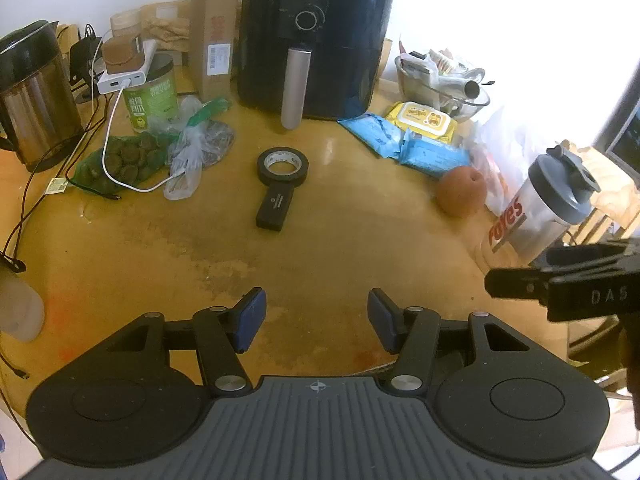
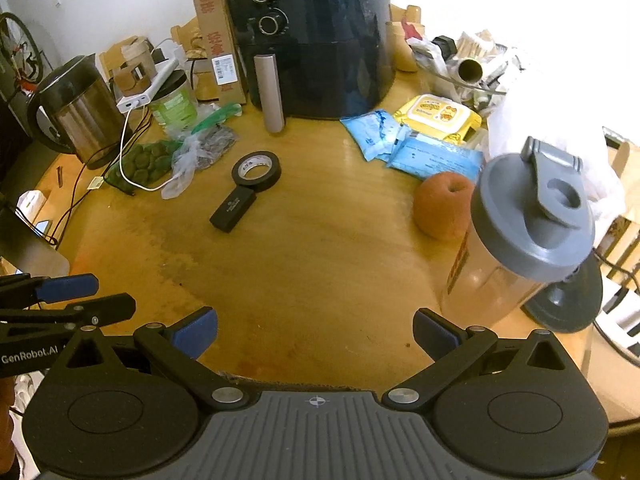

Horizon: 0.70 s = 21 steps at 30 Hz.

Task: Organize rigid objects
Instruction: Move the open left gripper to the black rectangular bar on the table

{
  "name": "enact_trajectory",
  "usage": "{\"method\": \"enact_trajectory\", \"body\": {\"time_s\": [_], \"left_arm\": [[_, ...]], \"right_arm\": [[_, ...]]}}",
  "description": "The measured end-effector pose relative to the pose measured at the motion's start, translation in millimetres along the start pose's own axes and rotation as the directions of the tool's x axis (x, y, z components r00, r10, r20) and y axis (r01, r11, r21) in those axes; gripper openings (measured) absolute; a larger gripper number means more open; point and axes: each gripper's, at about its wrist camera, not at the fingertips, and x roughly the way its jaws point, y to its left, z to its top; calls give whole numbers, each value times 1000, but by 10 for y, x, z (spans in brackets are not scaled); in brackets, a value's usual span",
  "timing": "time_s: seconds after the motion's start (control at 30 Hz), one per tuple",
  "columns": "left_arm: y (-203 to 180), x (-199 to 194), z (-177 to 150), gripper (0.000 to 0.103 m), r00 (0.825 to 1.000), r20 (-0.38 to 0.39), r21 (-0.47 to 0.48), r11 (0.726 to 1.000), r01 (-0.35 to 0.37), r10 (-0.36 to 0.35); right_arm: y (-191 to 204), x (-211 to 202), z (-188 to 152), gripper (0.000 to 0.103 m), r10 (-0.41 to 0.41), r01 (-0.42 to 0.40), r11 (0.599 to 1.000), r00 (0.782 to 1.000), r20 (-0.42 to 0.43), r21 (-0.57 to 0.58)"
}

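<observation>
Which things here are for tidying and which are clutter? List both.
For tidying: tape roll, black box, shaker bottle, metal tube.
Clutter: air fryer, kettle, apple, wipes packs, bagged snacks.

One tape roll (image 1: 283, 165), one black box (image 1: 276, 207), one shaker bottle (image 2: 520, 236), one fruit (image 2: 440, 206).

The air fryer (image 1: 316, 40) top is cut off by the frame edge.
</observation>
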Motion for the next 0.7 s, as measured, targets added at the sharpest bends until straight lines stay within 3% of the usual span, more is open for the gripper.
{"method": "enact_trajectory", "body": {"time_s": [0.7], "left_arm": [[92, 268, 183, 55, 999, 8, 35, 999, -33, 33]], "right_arm": [[-31, -56, -100, 103, 29, -29, 999, 1000, -6, 30]]}}
